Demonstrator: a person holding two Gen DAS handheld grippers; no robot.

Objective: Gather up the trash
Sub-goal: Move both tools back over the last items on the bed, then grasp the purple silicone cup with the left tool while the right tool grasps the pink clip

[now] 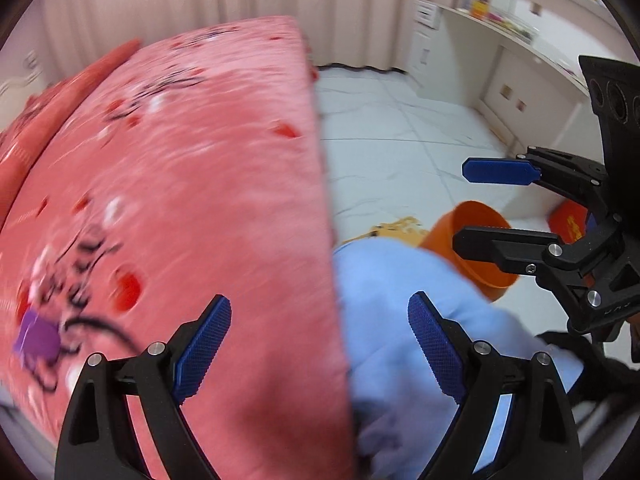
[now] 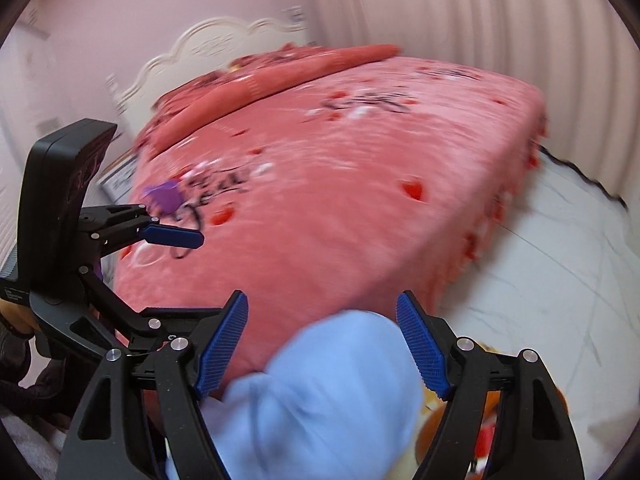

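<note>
Though motion blurs the bed [image 2: 340, 200], both grippers' fingers [image 1: 204, 344] spread, purple scrap [image 1: 38, 336] indistinct.

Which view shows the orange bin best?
The left wrist view: the orange bin shows its open rim and side on the floor, partly behind the right tongs. The right wrist view shows only an orange sliver at the bottom edge.

I see a small purple scrap [image 1: 36, 336] lying loose on the pink bed [image 1: 200, 184] near its side edge, blurred so its shape is unclear, and an orange bin [image 1: 472, 248] tipped on the floor with its open mouth up, beside a red packet [image 1: 568, 222].
</note>
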